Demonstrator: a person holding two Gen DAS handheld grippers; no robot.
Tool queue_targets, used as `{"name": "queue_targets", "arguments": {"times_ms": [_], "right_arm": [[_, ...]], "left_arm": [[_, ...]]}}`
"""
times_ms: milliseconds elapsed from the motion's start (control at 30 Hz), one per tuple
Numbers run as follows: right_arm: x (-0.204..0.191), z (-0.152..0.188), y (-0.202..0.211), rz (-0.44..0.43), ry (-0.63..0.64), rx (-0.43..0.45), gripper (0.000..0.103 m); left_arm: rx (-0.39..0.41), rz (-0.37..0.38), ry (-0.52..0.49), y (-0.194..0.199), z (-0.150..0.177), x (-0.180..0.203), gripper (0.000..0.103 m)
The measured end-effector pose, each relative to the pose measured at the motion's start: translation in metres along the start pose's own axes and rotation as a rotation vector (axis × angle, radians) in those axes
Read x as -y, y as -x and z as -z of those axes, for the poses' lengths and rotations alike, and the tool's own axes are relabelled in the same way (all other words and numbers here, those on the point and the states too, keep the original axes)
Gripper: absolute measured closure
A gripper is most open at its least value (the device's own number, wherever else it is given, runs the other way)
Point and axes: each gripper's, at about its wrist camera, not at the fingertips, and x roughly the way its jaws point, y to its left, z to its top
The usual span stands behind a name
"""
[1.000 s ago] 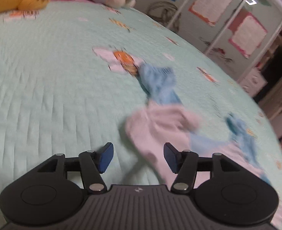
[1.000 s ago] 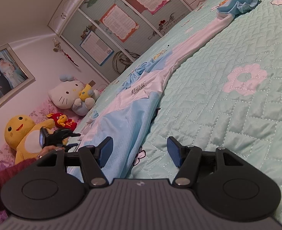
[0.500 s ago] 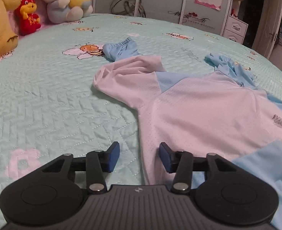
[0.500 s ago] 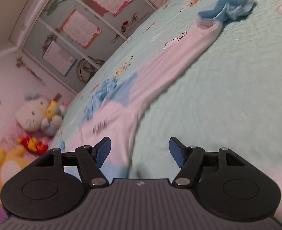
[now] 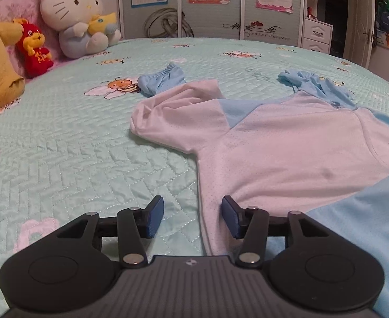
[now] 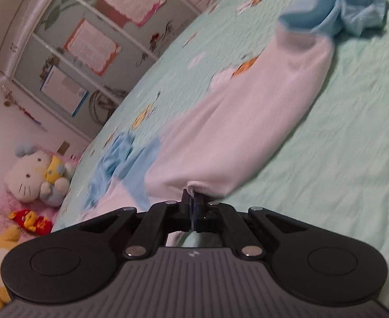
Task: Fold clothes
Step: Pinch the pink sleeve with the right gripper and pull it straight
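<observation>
Two grippers: right gripper pinches the shirt sleeve; left gripper opening (shirt edge between, unpressed).

Mint quilted bed, postered wardrobe

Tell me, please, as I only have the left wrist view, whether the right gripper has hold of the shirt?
Observer: Yes. The right gripper is shut on a pinch of fabric at the near end of the white sleeve.
Operator: Thank you. Which way does that sleeve run from there?
Observer: It stretches straight away from the gripper across the bedspread, ending at its blue cuff.
Operator: Is that cuff lying flat?
Observer: No, it is crumpled into a bunch at the far end.
</observation>
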Motion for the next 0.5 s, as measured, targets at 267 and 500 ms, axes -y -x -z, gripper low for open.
{"name": "queue_targets", "arguments": {"times_ms": [267, 500], "right_arm": [[0.007, 0.001, 0.0, -0.037, -0.003, -0.005, 0.101], [0.015, -0.007, 0.024, -0.062, -0.059, 0.033, 0.077]], "left_arm": [[-0.002, 0.01, 0.057, 0.002, -0.001, -0.007, 0.044], [-0.011, 0.079, 0.313, 0.006, -0.017, -0.035, 0.042]]}}
